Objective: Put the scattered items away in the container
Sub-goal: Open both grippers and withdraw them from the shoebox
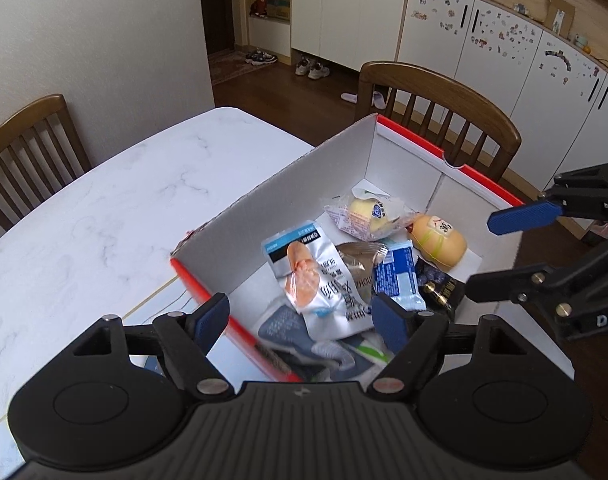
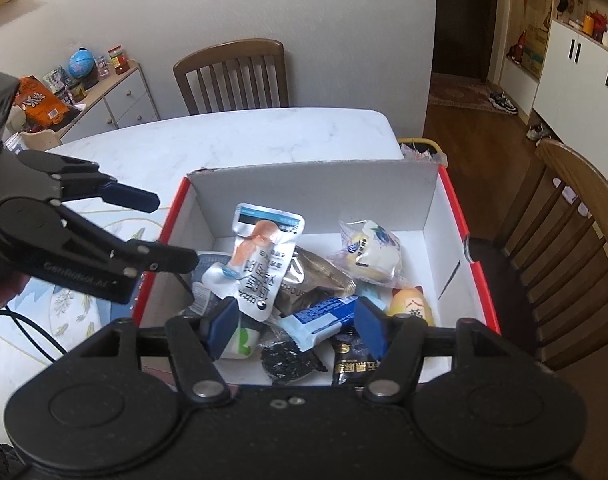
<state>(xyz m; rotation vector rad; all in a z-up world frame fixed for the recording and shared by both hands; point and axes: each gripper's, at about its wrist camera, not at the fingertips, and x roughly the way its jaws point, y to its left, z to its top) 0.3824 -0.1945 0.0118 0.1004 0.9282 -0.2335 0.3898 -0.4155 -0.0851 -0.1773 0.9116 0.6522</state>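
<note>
left gripper [image 1: 300,320]: jaws apart, nothing between the pads, angled downward
right gripper [image 2: 296,328]: same deal, spread and empty

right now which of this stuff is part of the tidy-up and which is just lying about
Part of the job:
- cardboard box
- silver pouch
- wrapped bun
- blue wrapper
- black packet
- left gripper, open
- right gripper, open

Just lying about:
- chairs
- globe
- shoes
</note>
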